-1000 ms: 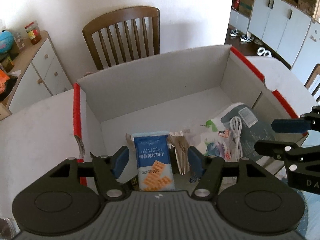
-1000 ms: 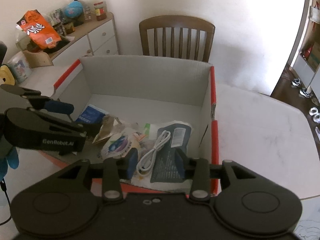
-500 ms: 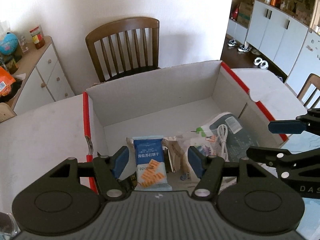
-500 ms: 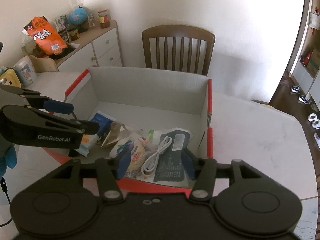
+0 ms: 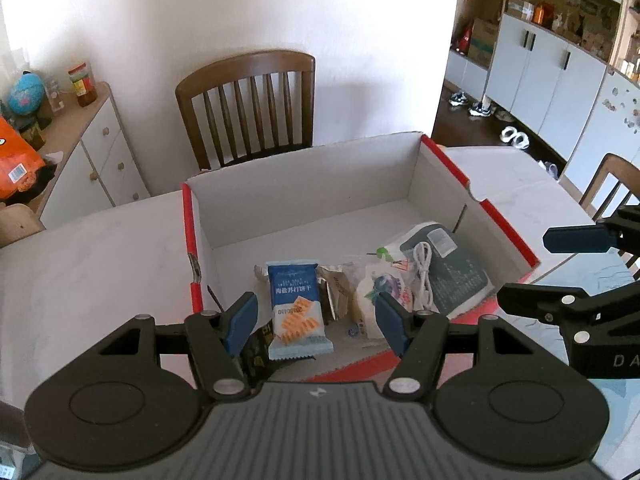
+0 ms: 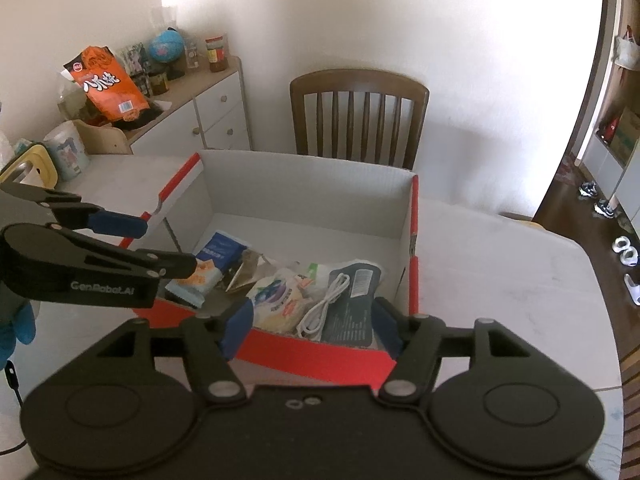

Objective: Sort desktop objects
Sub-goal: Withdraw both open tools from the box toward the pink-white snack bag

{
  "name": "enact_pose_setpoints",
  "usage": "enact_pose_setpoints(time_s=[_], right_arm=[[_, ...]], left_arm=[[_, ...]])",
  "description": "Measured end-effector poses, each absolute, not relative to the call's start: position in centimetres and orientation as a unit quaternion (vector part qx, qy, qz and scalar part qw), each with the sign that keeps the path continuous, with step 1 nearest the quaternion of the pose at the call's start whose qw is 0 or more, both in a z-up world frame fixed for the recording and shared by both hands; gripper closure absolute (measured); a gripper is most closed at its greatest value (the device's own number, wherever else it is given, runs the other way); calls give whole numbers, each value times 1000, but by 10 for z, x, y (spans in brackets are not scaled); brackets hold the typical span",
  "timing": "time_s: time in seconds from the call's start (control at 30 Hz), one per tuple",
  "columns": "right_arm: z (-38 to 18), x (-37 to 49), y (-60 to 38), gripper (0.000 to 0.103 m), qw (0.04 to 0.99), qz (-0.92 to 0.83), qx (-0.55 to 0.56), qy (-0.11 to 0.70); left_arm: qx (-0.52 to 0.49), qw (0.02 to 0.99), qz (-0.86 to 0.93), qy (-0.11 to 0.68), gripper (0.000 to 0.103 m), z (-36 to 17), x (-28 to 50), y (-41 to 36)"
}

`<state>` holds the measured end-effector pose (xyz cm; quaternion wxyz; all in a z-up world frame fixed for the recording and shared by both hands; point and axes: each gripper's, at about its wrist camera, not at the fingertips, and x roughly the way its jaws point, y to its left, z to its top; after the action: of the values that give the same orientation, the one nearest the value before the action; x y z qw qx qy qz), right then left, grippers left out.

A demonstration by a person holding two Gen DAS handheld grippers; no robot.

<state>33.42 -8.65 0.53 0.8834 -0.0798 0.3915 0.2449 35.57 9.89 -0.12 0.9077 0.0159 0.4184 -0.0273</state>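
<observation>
A white cardboard box (image 5: pixel 304 184) (image 6: pixel 304 196) with red rims stands on the table. In it lie a blue cracker packet (image 5: pixel 296 300) (image 6: pixel 218 254), a brown wrapper (image 5: pixel 334 284), a blueberry bread packet (image 6: pixel 276 296), a white cable (image 5: pixel 424 276) (image 6: pixel 324 306) and a dark grey packet (image 5: pixel 456 276). My left gripper (image 5: pixel 316 320) (image 6: pixel 148 244) hovers open over the box's near left corner, holding nothing. My right gripper (image 6: pixel 312 328) (image 5: pixel 560 270) hangs above the near right rim. Its jaws are opening and grip nothing.
A wooden chair (image 5: pixel 248 100) (image 6: pixel 360 116) stands behind the box against the wall. A white sideboard (image 5: pixel 92 140) to the left carries an orange snack bag (image 6: pixel 106 84), a globe and jars. The white table (image 5: pixel 100 260) stretches either side. Another chair (image 5: pixel 612 184) is at right.
Both grippers have lifted and drawn back from the box, so more of its rim shows. The right jaws have spread wider. The items stay lying in the box.
</observation>
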Motion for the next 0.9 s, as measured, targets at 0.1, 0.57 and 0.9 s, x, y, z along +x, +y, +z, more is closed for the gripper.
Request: enact_pose_setpoints(time_s=[0.1, 0.57, 0.9], right_arm=[[9, 327, -90, 31, 886, 243, -76, 388], [29, 289, -99, 12, 894, 253, -55, 367], [35, 253, -98, 8, 900, 249, -47, 353]], left_arm=[[10, 909, -30, 416, 39, 3, 348, 100], [6, 917, -51, 395, 20, 22, 305, 100], [3, 922, -66, 380, 4, 30, 276, 102]])
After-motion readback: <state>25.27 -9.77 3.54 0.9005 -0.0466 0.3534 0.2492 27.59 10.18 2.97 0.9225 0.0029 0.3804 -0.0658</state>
